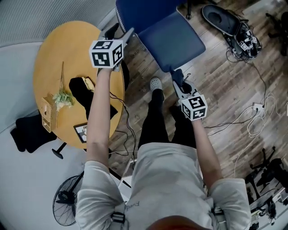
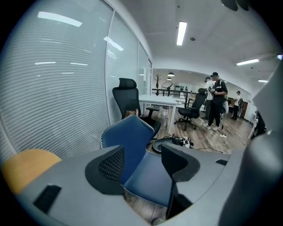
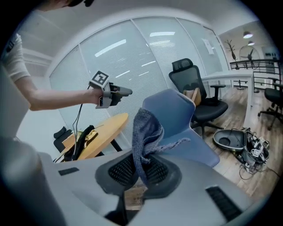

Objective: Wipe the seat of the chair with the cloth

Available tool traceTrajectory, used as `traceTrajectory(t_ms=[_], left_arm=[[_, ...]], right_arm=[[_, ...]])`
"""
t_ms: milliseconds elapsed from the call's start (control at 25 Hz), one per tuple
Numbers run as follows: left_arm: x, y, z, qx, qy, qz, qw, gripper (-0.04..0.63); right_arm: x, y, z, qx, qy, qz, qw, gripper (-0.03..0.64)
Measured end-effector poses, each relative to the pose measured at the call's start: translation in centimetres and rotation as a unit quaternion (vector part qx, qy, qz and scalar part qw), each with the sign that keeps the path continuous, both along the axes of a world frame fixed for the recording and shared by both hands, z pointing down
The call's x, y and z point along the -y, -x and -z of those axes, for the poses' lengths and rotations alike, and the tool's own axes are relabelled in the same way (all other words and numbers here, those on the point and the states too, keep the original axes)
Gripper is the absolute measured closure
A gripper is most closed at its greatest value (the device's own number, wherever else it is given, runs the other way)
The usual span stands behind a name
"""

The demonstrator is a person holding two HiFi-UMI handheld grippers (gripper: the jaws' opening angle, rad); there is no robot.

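Observation:
The blue chair's seat lies ahead of me, its backrest at the top edge. My left gripper hovers beside the seat's left edge, jaws wide open with nothing between them. In the left gripper view the chair seat and backrest show through the gap of the left gripper. My right gripper is at the seat's near corner, shut on a grey-blue knitted cloth. The cloth stands up out of the right gripper, in front of the chair.
A round wooden table at the left carries dried flowers, a black bundle and a wooden box. A dark disc-shaped device and cables lie on the wood floor. A black office chair and people stand beyond.

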State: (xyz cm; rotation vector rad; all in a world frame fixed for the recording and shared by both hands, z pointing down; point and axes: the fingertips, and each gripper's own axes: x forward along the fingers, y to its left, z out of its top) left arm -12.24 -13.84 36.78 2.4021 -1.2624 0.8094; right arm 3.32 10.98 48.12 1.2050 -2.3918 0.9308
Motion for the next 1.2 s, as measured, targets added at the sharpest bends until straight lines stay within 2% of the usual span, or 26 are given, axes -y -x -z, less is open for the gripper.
traceTrajectory(t_ms=[120, 280, 480, 640, 800, 1040, 1200], left_arm=[[-4.4, -1.8, 3.4, -0.045, -0.012, 0.017, 0.9988, 0.321], [-9.6, -3.6, 8.8, -0.126, -0.033, 0.040, 0.9907, 0.321], [-15.3, -4.7, 12.2, -0.176, -0.050, 0.053, 0.9817, 0.321], [-19.2, -5.9, 10.8, -0.190, -0.027, 0.064, 0.9793, 0.321], [-23.4, -6.7, 9.3, -0.219, 0.006, 0.084, 0.9720, 0.321], [-26.0, -6.4, 7.9, -0.174, 0.005, 0.094, 0.9803, 0.321], [-27.0, -6.8, 7.3, -0.178, 0.018, 0.113, 0.9774, 0.321]], right_arm=[[-0.8, -3.0, 3.3, 0.009, -0.003, -0.028, 1.000, 0.566], [-2.2, -6.6, 7.2, 0.039, -0.006, -0.054, 0.998, 0.566], [-3.5, -9.5, 9.7, 0.037, -0.002, -0.081, 0.996, 0.565], [-3.9, -10.4, 11.6, 0.043, -0.004, -0.104, 0.994, 0.565], [-4.3, -11.1, 12.6, 0.048, -0.009, -0.129, 0.990, 0.565], [-4.4, -12.0, 12.2, 0.033, -0.008, -0.146, 0.989, 0.565], [-4.1, -12.6, 13.4, 0.019, -0.026, -0.148, 0.988, 0.565]])
